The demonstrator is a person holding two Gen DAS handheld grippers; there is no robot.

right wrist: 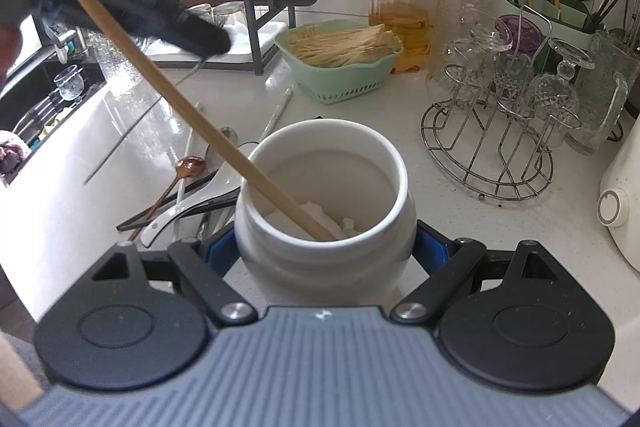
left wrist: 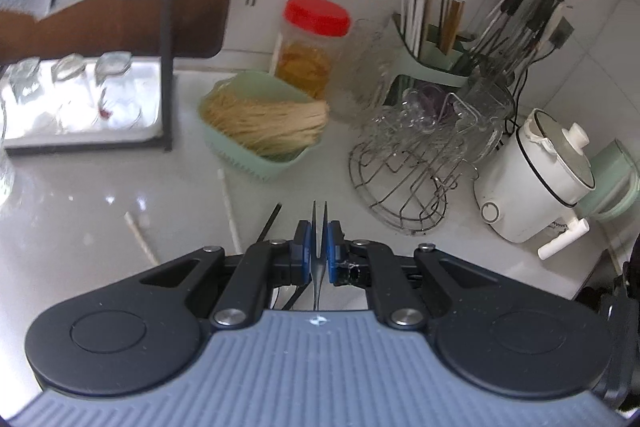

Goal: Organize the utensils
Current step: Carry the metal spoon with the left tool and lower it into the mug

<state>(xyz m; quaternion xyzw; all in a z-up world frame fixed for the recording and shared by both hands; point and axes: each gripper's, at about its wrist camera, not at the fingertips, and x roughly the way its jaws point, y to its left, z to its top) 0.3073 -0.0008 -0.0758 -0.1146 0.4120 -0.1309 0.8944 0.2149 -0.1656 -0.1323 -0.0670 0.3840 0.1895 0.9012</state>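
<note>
White jar [right wrist: 324,203] between right jaws holds wooden chopstick [right wrist: 180,99].

Both wrist views look forward and down over the white desk [left wrist: 100,195], close above it. Both share the mint-green plastic basket [left wrist: 262,131] [right wrist: 340,67] and the red-lidded clear jar [left wrist: 314,47] [right wrist: 402,11].

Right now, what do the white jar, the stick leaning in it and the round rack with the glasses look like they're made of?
White jar: likely glazed ceramic, glossy with a thick rounded rim. Stick: pale brown and matte, probably wood or bamboo. Round rack: thin silvery bent wire, looks like steel, though chrome plating can't be ruled out.
</note>
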